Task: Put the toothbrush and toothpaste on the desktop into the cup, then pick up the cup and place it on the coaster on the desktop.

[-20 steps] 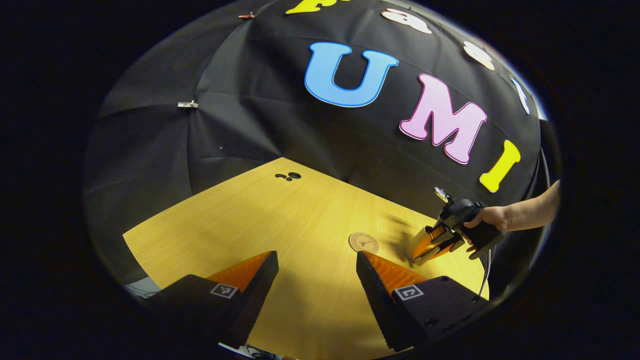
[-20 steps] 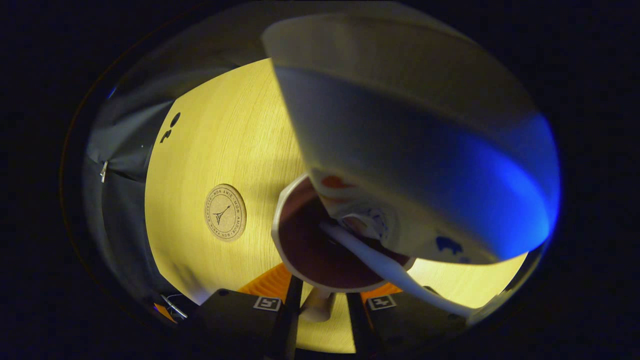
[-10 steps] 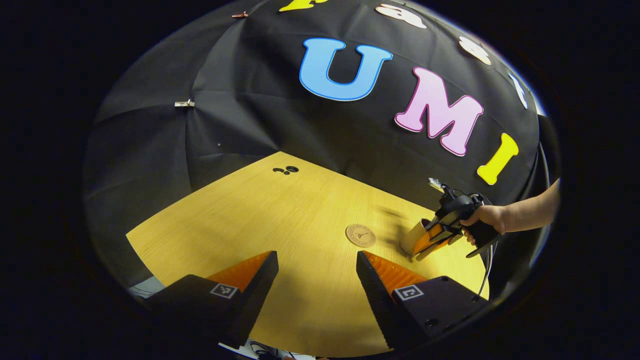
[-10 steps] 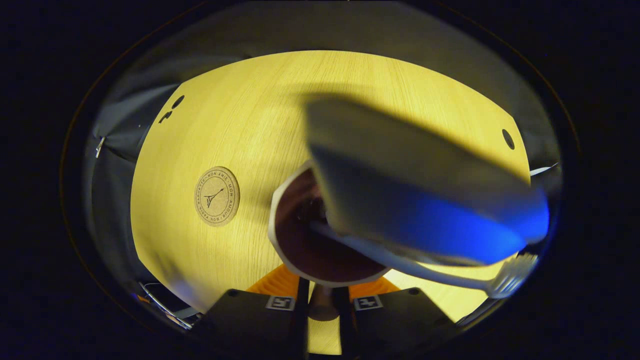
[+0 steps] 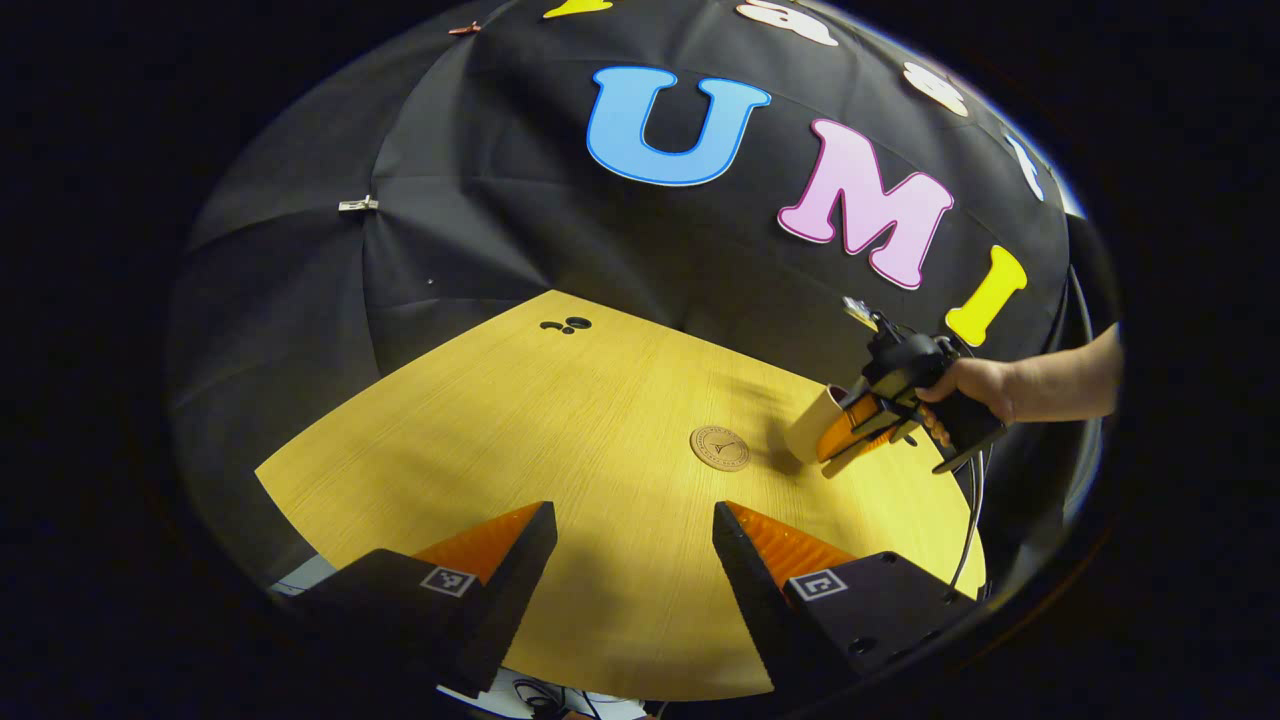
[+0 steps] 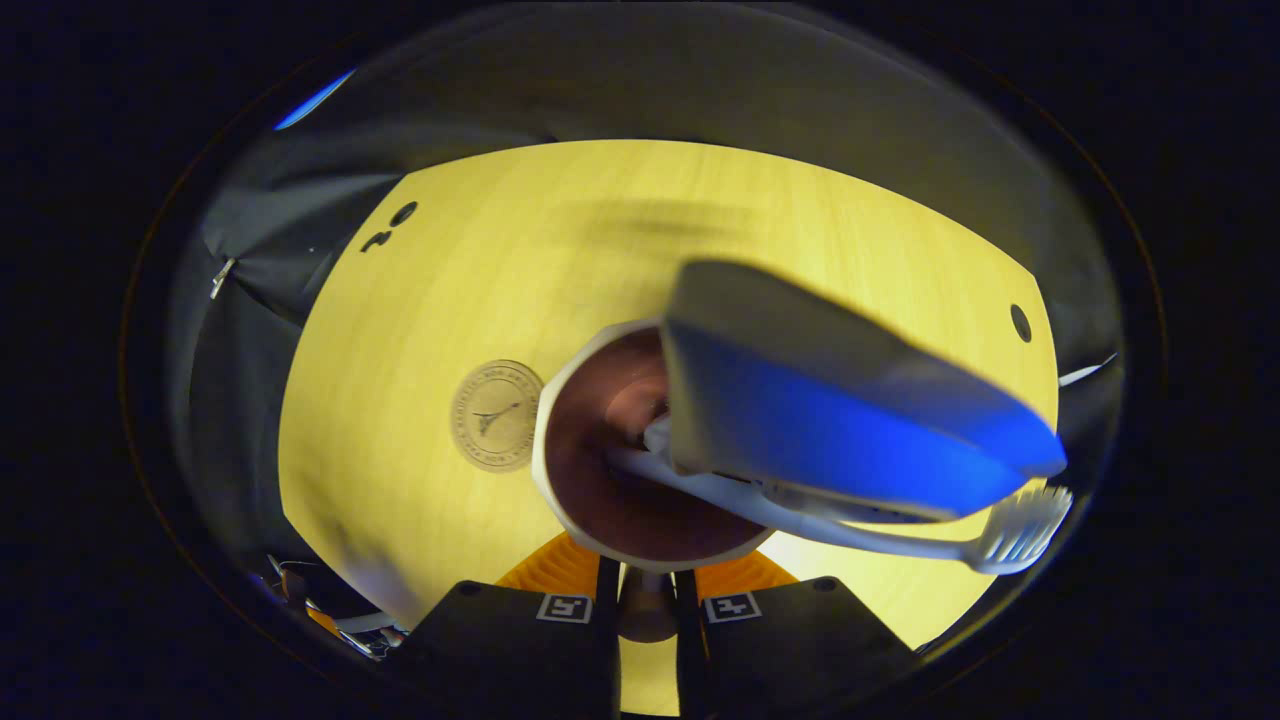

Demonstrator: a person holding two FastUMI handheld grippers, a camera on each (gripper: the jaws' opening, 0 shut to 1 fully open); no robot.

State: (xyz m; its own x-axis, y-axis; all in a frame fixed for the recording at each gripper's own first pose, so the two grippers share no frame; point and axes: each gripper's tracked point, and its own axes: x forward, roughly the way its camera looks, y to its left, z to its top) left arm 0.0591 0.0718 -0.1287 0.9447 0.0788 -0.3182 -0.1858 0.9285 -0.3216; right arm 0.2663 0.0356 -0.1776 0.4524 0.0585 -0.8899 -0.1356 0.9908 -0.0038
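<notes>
Two claws are showing: the right claw (image 6: pixel 646 590) is gripping the cup (image 6: pixel 640 450) by its handle, fingers pressed close together on it, and is holding the cup tilted just beside the coaster (image 6: pixel 496 415), apparently off the tabletop (image 6: pixel 420 300). Toothbrush (image 6: pixel 900 535) and toothpaste (image 6: pixel 840 400) are sitting in the cup, both sticking out over its rim, brush head pointing away from the coaster. From the left gripper view, a hand (image 5: pixel 975 385) is holding the right claw (image 5: pixel 850 440) with the cup (image 5: pixel 812 425) near the tabletop's far right edge, the coaster (image 5: pixel 719 447) lying beside it. Left claw (image 5: pixel 633 545) is hovering spread wide, gripping nothing, over the near edge of the tabletop (image 5: pixel 520 420).
</notes>
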